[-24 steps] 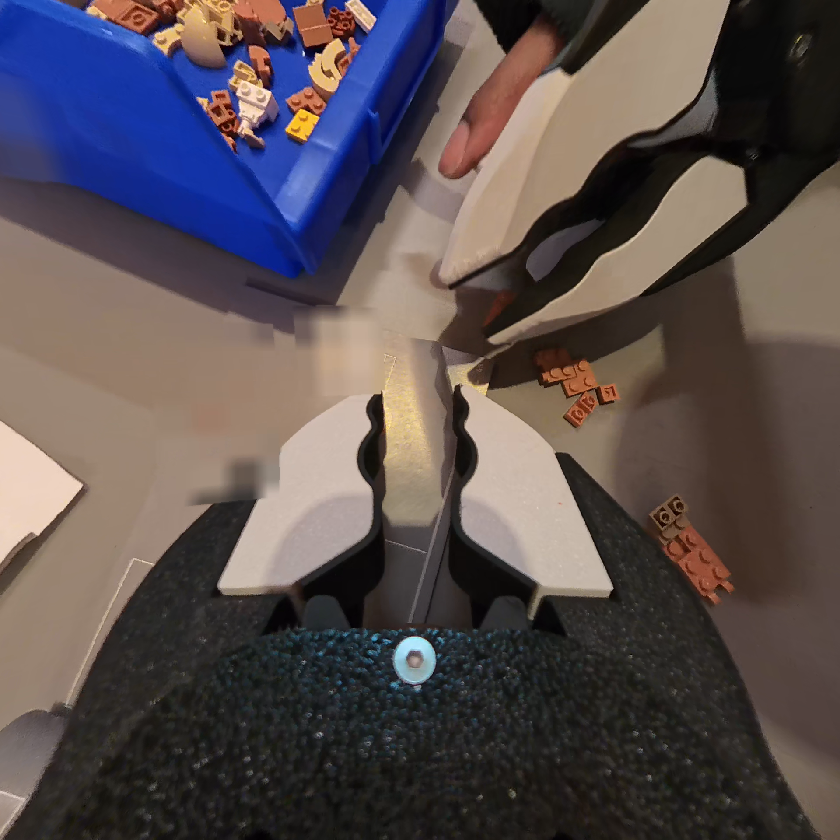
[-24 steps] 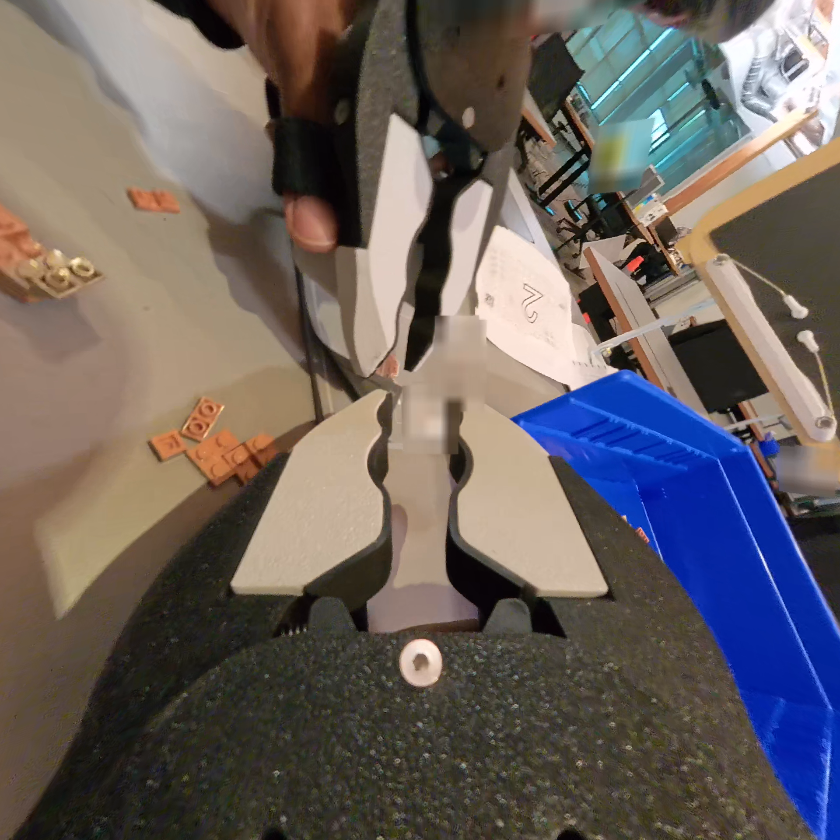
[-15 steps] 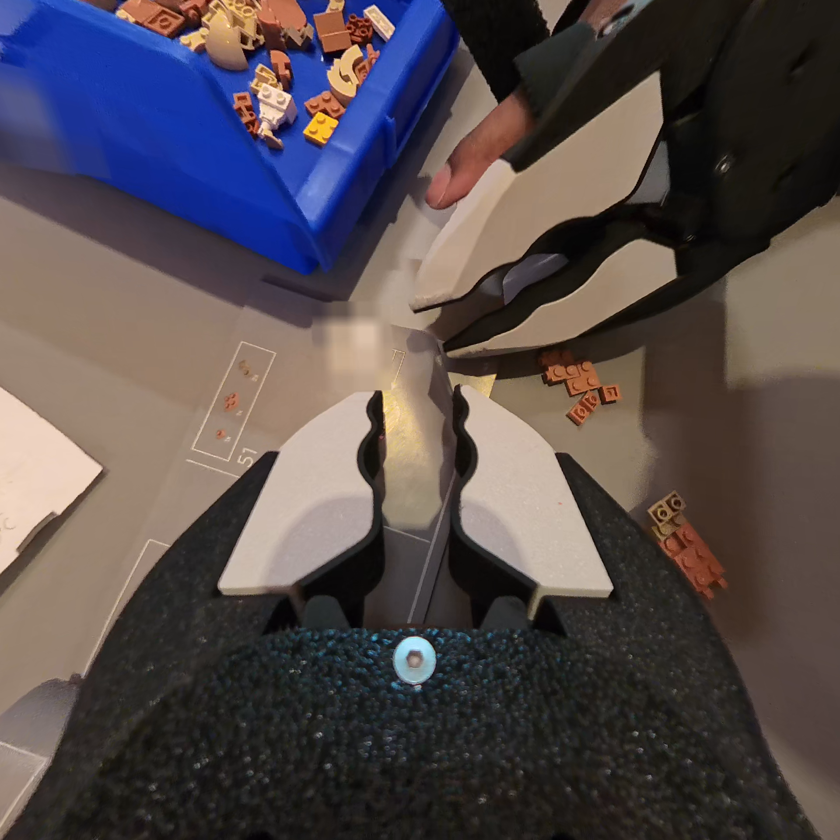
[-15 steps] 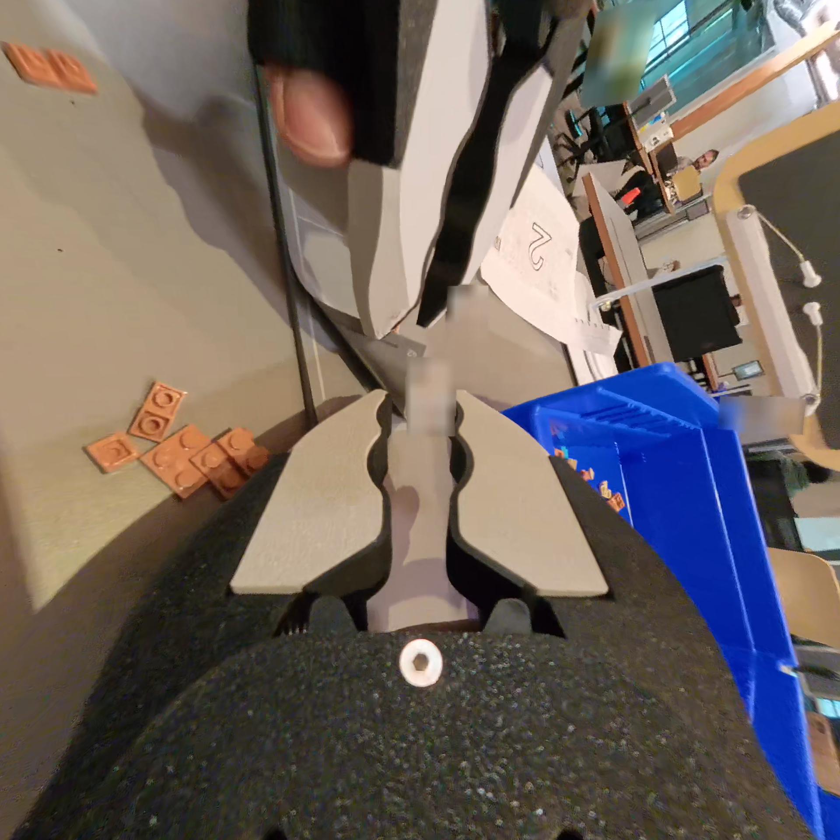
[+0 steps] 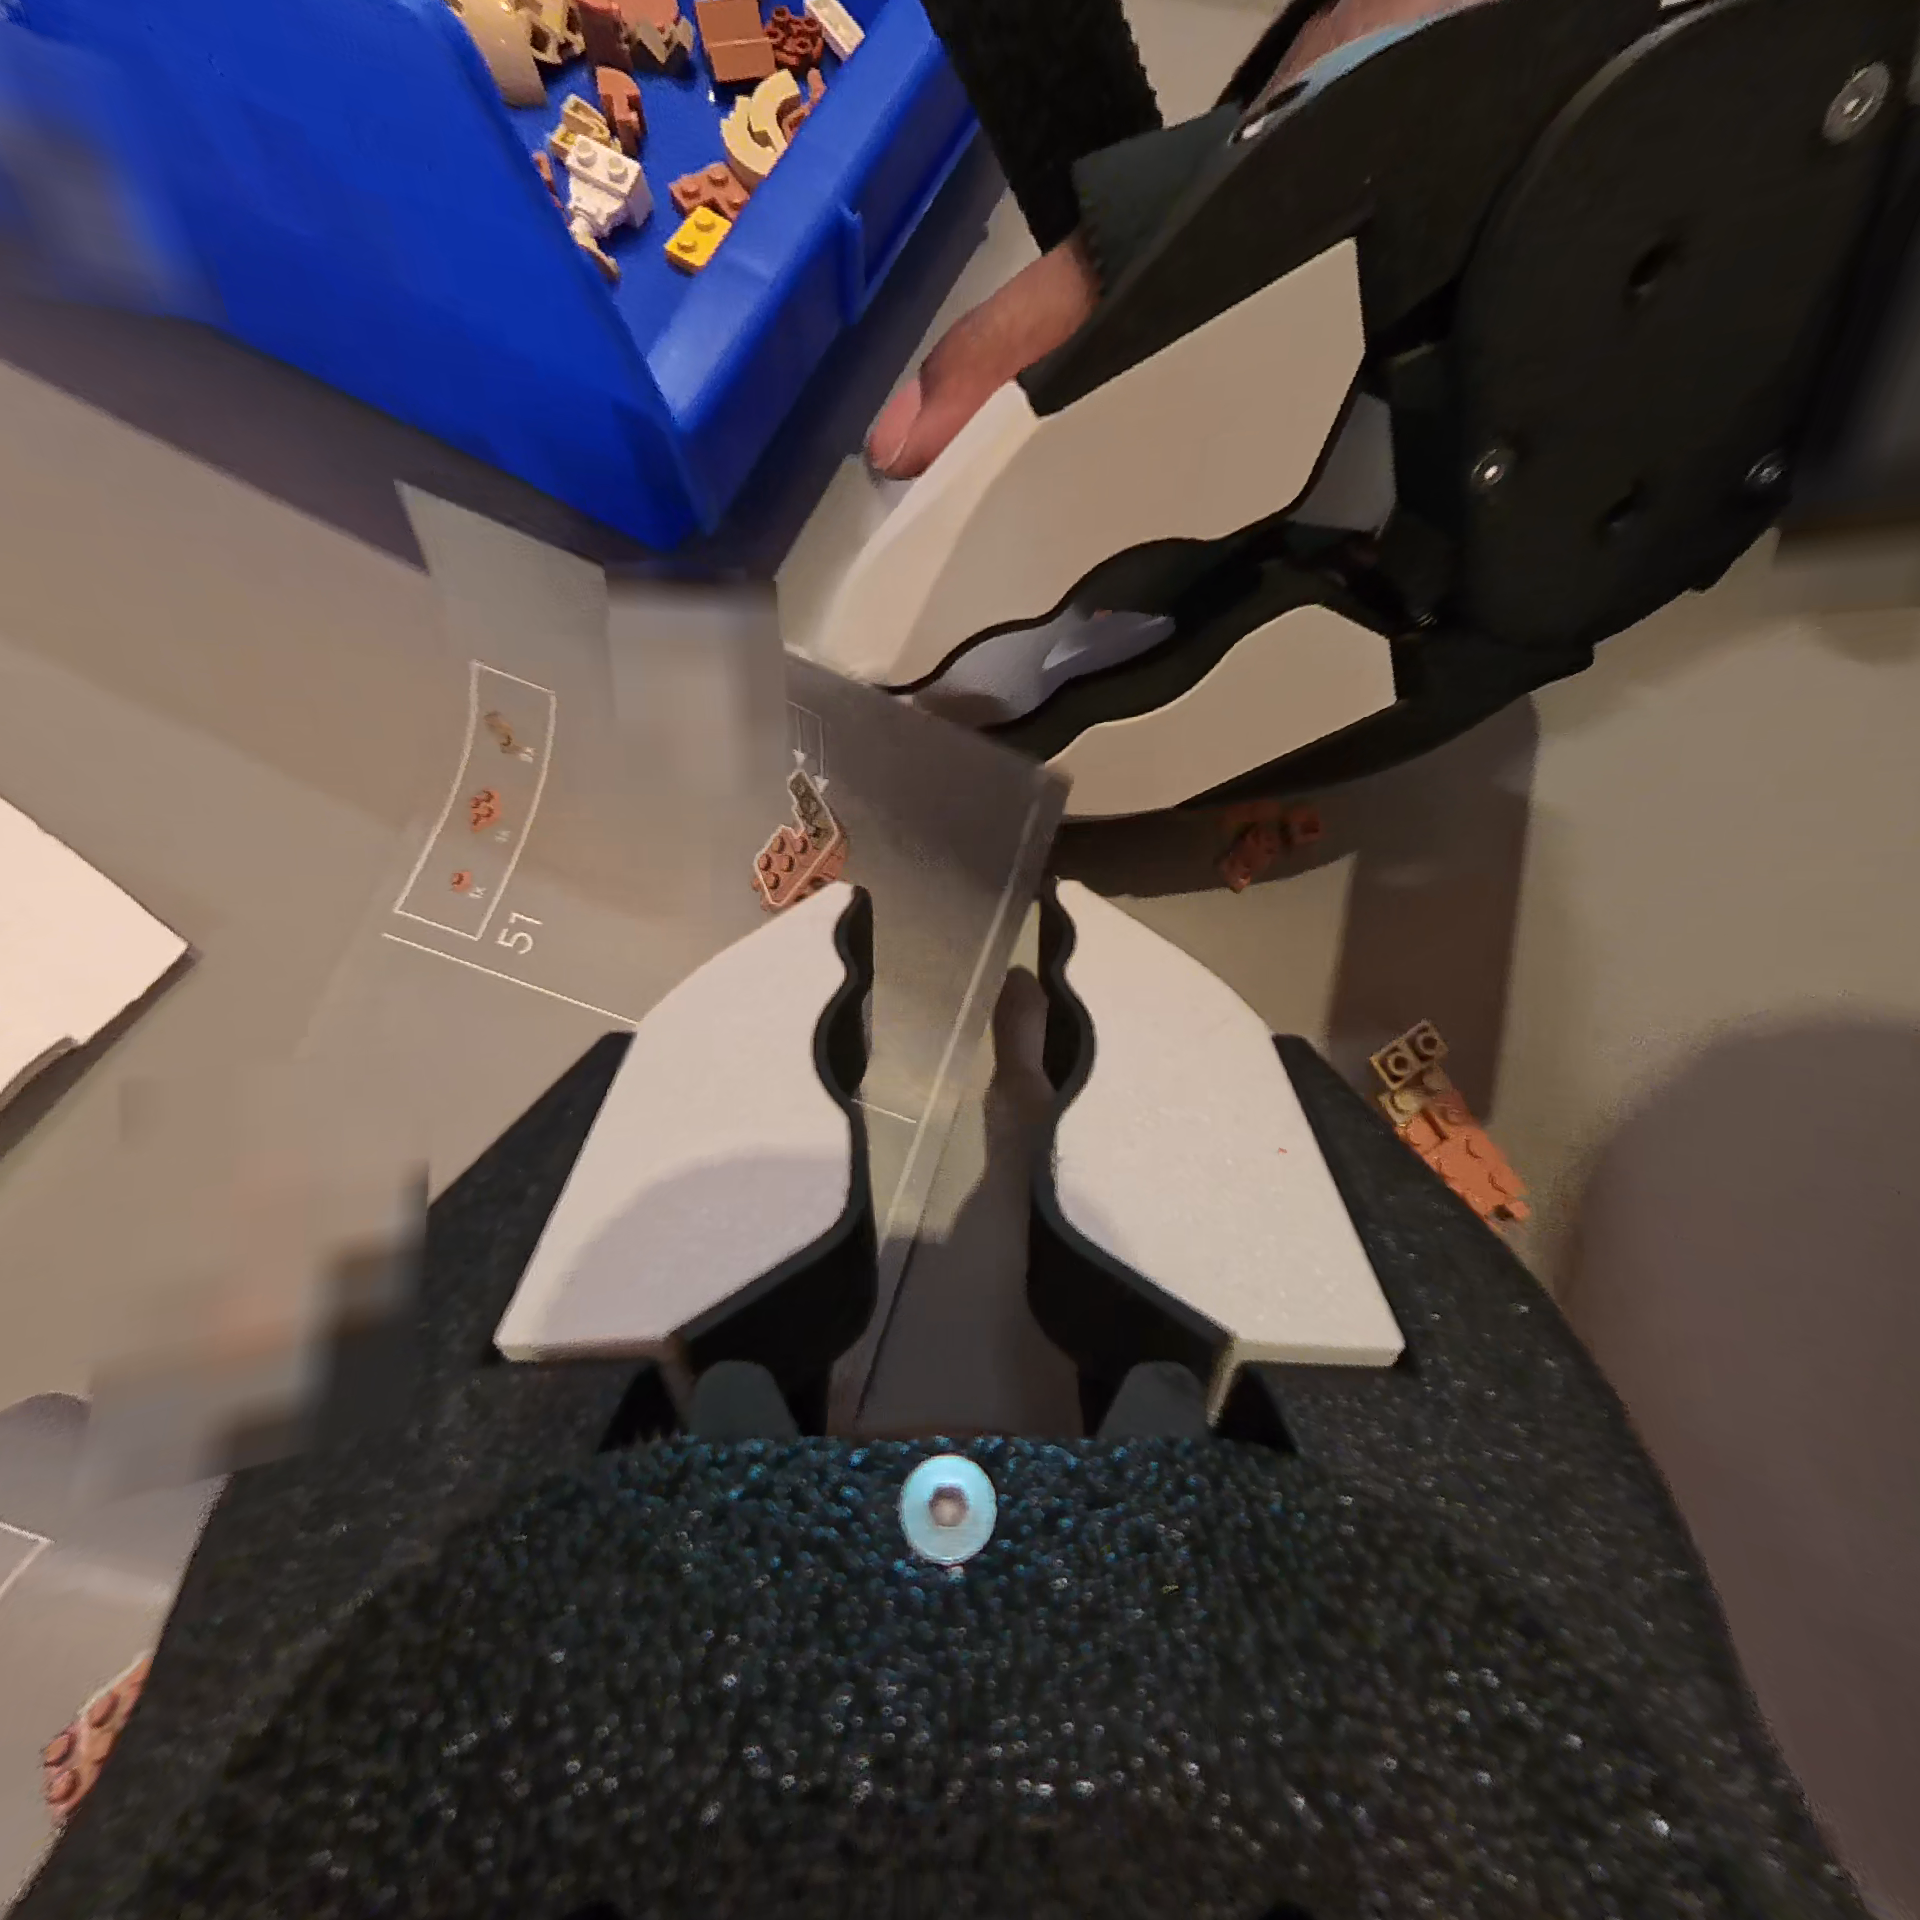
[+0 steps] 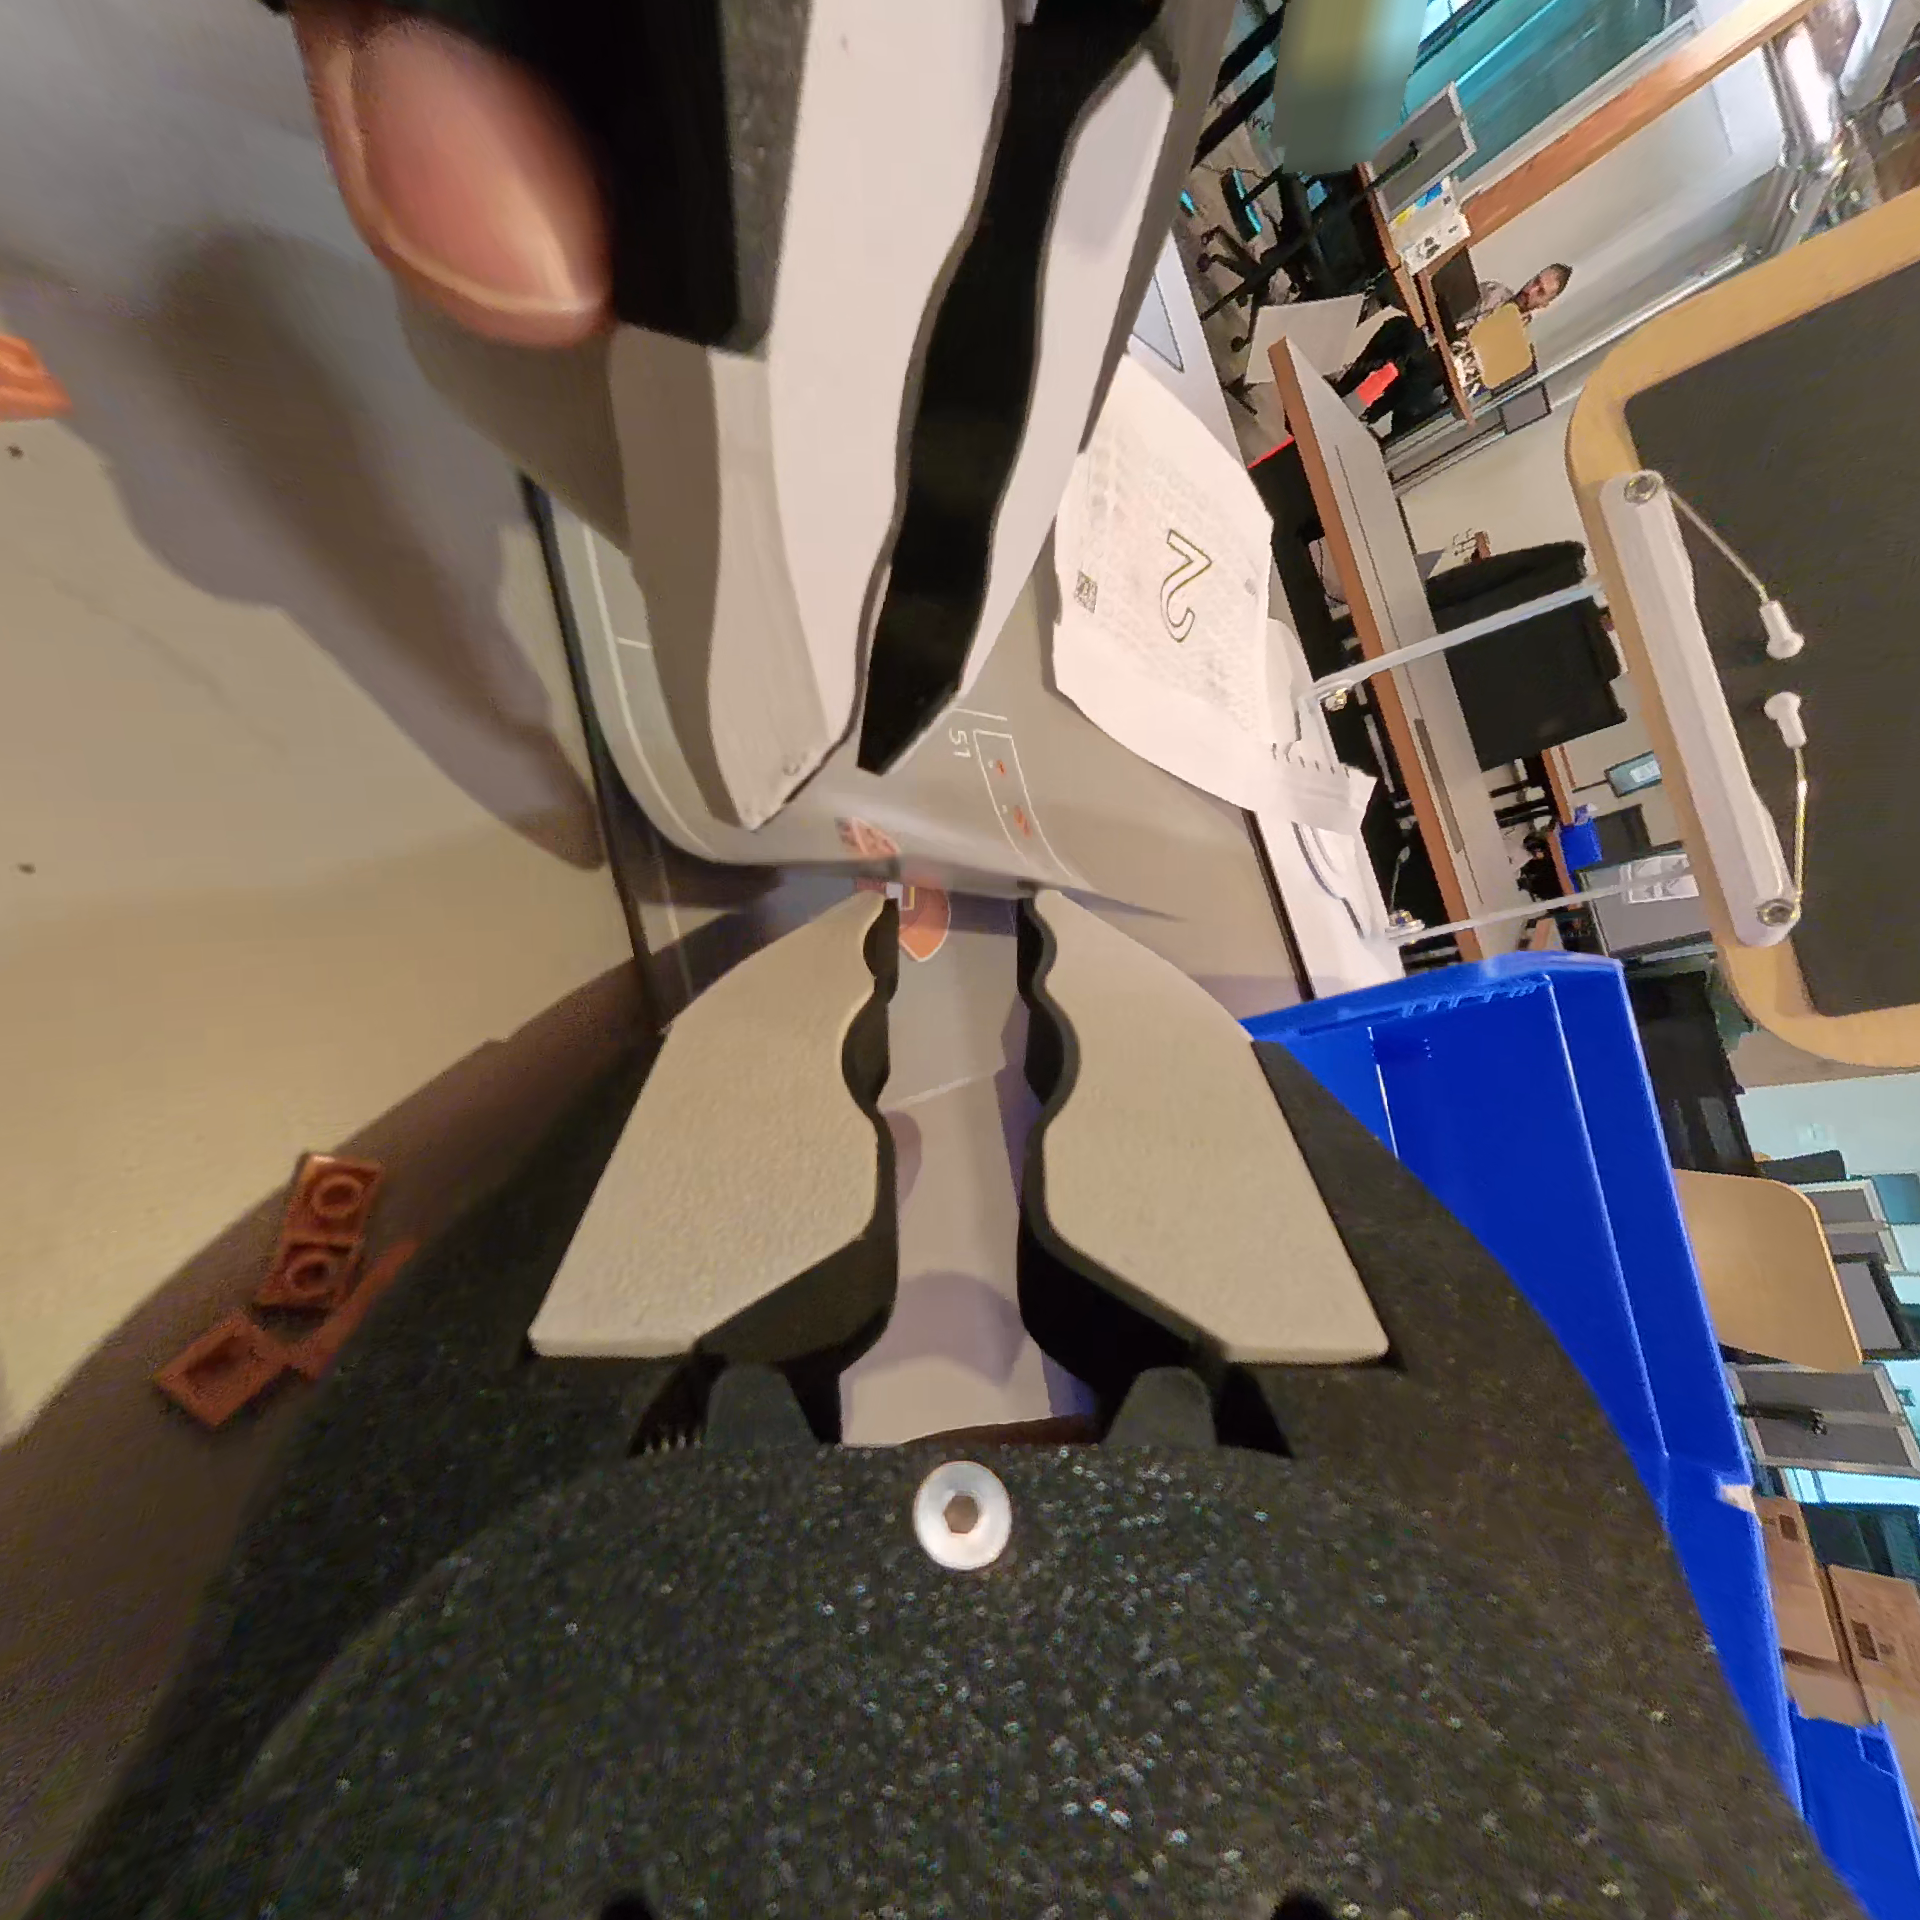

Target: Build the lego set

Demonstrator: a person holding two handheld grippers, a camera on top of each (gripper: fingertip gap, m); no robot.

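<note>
A grey instruction booklet [image 5: 623,831] lies open on the table. One of its pages [image 5: 914,831] is lifted and stands up in front of my left gripper [image 5: 951,904]. That gripper is open and holds nothing. The page's edge runs through the space between its fingers without touching the pads. My right gripper [image 6: 951,914] lies on its side at the page's top edge, its fingers against the back of the page [image 6: 945,1039]. Its pads stand apart and I see nothing pinched. It also shows in the left wrist view [image 5: 966,727]. The left gripper [image 6: 821,790] shows above it in the right wrist view.
A blue bin [image 5: 312,260] of loose bricks stands behind the booklet, also seen in the right wrist view [image 6: 1507,1143]. Brown plates lie on the table [image 5: 1455,1132], [image 5: 1268,842], [image 6: 301,1278]. White paper sheets [image 5: 62,966], [image 6: 1164,592] lie to the side. A thumb [image 5: 966,384] rests on the right gripper. Left and right tips are no more than a few centimetres apart.
The page has risen and swung to the left, uncovering a printed parts box on the page beneath it. The right gripper moved up and left with it. Both jaws kept their width.
</note>
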